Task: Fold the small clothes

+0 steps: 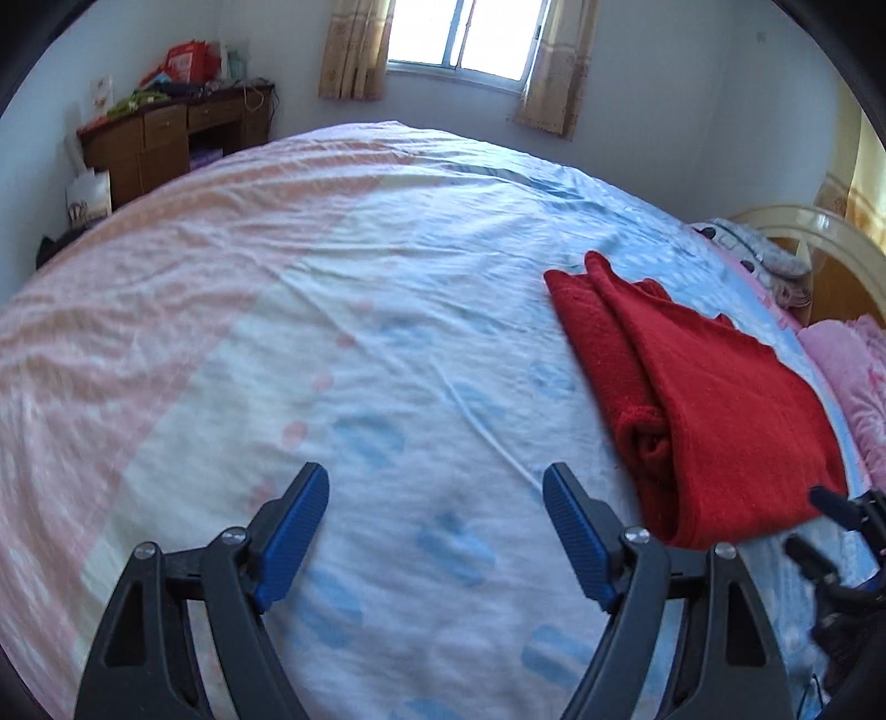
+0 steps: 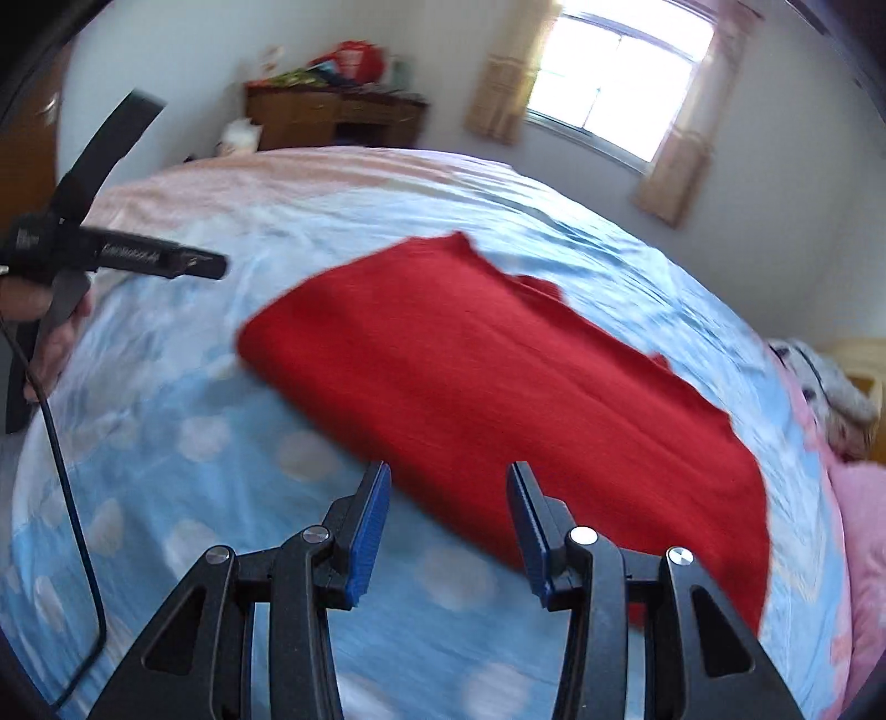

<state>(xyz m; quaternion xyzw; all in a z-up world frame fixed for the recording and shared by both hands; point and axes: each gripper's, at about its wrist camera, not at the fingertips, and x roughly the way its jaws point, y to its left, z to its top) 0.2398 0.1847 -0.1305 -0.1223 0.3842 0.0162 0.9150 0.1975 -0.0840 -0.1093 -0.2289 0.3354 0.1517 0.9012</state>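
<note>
The folded red fleece garment [image 2: 498, 399] lies on the bed's pale blue and pink cloud-print sheet [image 1: 343, 310], near the right edge; both the left tongs [image 1: 434, 493] and right tongs [image 2: 448, 493] are released and empty above it. Risk: a one-layer pinch likely drags the loose folds open. A pink blanket [image 1: 853, 365] crowds the right; the brown wooden desk [image 1: 166, 144] stands far left, clear of the work.

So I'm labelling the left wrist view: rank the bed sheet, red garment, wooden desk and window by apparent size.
1. bed sheet
2. red garment
3. wooden desk and window look much alike; both stand far off, so I won't rank them.
</note>
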